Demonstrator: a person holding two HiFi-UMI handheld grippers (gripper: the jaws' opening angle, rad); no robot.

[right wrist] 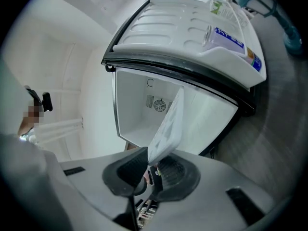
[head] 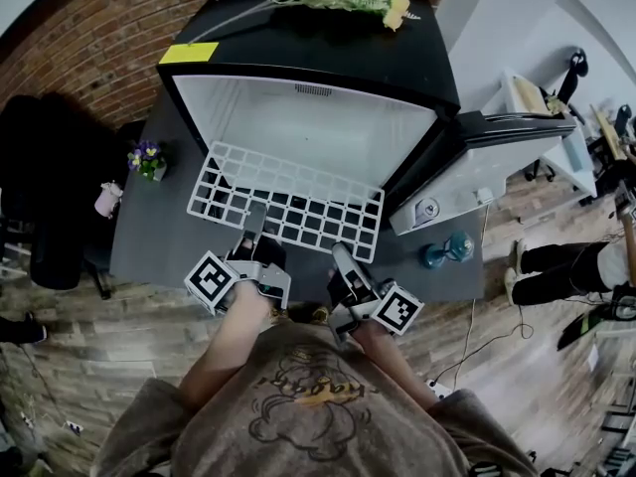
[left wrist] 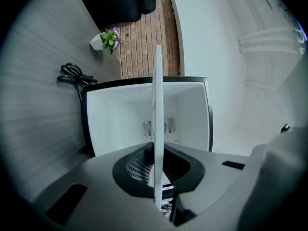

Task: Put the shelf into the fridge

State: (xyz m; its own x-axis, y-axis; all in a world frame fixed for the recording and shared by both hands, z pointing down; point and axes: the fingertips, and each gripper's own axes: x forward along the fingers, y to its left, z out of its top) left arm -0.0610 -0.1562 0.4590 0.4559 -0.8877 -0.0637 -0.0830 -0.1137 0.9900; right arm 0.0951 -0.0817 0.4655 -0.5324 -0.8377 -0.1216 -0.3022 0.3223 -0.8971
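Nearest to the camera: grey sweatshirt [head: 308, 405] with a printed cartoon drawing, and beyond its sleeves my two grippers.
Left gripper [head: 254, 217]: closed on the near edge of the white wire-grid shelf [head: 298, 202]; in the left gripper view the shelf stands edge-on between the pads.
Right gripper [head: 341, 258]: about half open round the same near edge, more to the right; one pad lies against the wire, the other seems not yet on it.
Shelf place: before the open mouth of the black mini fridge [head: 328, 63], far edge at the white inside, near edge with me.
Step, as I judge: complete the right grip, then slide the shelf in.
How to do it well: close the right jaws fully before pushing. Keep both hands at the same height, so the grid does not twist. Push straight, clear of the open white-lined door [head: 487, 172] at the right. I cannot see ledges on the walls, so go slowly.
Writing: yellow rectangular sticker [head: 189, 53] on the fridge top shows no text. The blue-and-white label on a container [right wrist: 230, 38] in the door is too small to read. The sweatshirt print is not readable. The marker cubes [head: 212, 278] carry only black-and-white squares.
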